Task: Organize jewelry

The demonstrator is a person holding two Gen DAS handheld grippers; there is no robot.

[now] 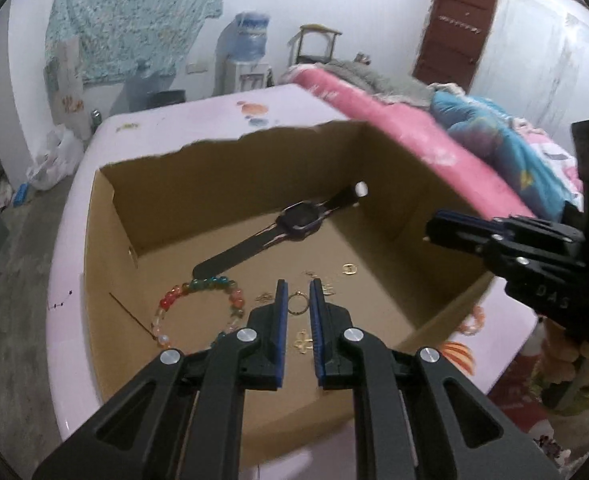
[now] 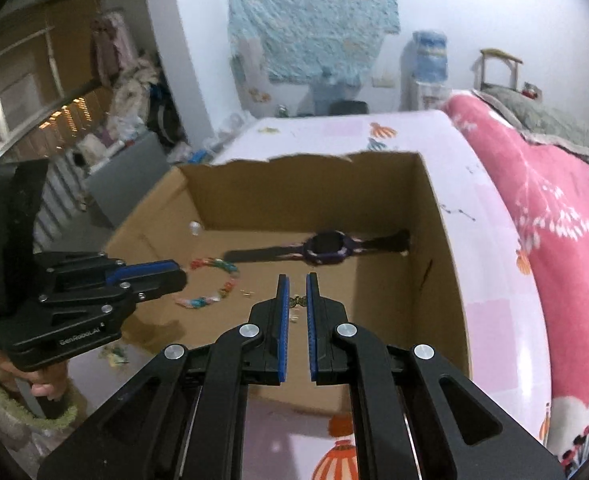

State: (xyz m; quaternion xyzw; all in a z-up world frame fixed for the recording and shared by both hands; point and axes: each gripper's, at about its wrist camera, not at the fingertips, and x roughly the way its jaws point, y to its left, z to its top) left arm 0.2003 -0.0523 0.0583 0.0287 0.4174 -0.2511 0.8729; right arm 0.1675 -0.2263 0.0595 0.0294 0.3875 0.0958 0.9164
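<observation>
Pinching a gold ring between left jaws, a small charm between right jaws

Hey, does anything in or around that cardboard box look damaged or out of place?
Yes. The cardboard box has a ragged, torn top edge along its far wall, as if a flap was ripped off. Inside, the watch, the bead bracelet and small gold pieces lie loose and scattered on the bottom, unsorted.
</observation>
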